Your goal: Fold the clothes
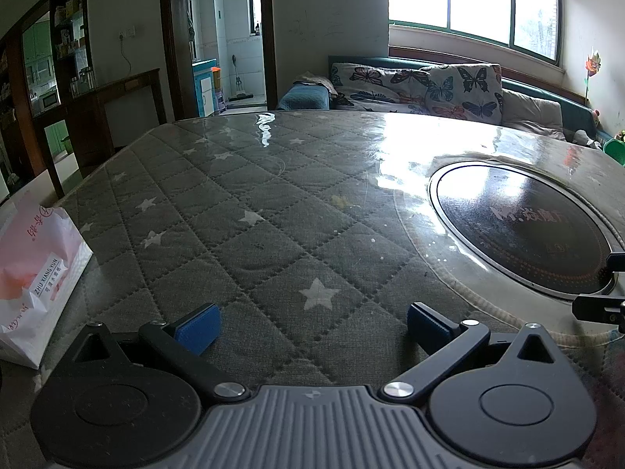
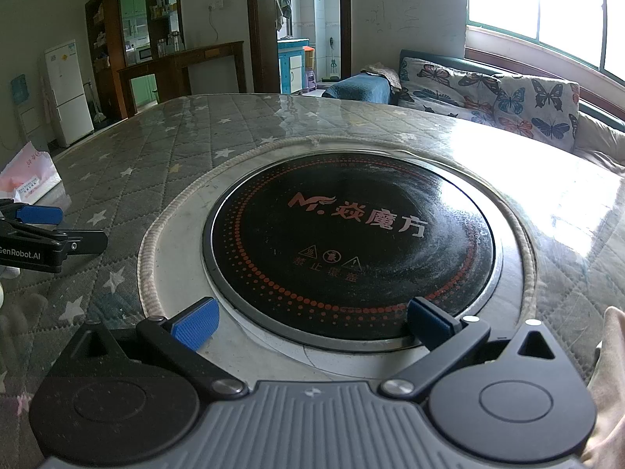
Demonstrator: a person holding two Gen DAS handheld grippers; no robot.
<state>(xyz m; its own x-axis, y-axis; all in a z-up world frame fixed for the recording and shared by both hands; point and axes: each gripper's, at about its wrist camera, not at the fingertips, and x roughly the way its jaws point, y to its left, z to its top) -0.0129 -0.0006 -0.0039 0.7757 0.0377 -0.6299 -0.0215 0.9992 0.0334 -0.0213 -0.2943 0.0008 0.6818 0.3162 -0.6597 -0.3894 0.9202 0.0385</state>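
Left tool [image 1: 314, 322] spread, empty | right tool [image 2: 312, 320] spread, empty | beige cloth [image 2: 609, 383] just right of it

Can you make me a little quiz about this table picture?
1. True or false: the left gripper has its fingers spread apart with nothing between them.
2. What round black thing sits in the table ahead of the right gripper? A) cooktop B) clock C) bowl
3. Fill in: the white and pink bag stands on the table's ____ side in the left wrist view.

Key: 1 true; 2 A, the cooktop; 3 left.
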